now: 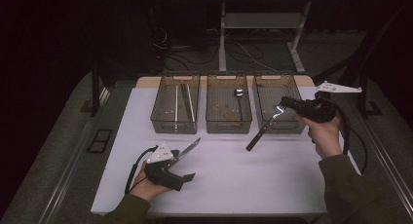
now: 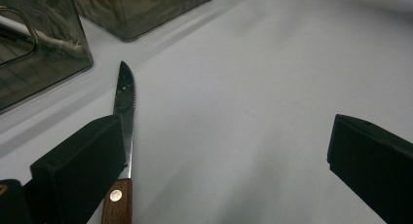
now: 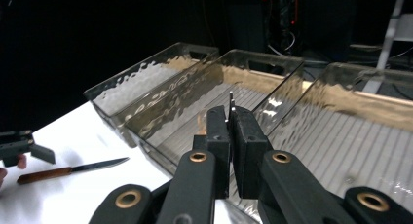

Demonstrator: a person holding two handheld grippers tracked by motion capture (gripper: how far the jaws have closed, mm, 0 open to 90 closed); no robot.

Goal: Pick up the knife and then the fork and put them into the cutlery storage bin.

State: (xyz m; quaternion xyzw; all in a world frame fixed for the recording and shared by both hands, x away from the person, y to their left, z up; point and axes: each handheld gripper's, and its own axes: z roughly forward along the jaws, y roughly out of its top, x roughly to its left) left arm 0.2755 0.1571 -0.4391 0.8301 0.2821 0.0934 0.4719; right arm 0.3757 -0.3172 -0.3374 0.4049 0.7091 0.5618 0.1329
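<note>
No readable writing. Your right gripper (image 1: 282, 106) clamps a wood-handled steel fork (image 1: 263, 128), centre-right; your left gripper (image 1: 187, 161) gapes beside a serrated knife (image 2: 123, 121), lower left.

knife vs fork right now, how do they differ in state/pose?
The knife lies flat on the white table, ungripped, beside one jaw of the open left gripper. The fork is off the table, clamped at its tine end in the shut right gripper, handle hanging down in front of the right bin. Both have brown wooden handles.
</note>
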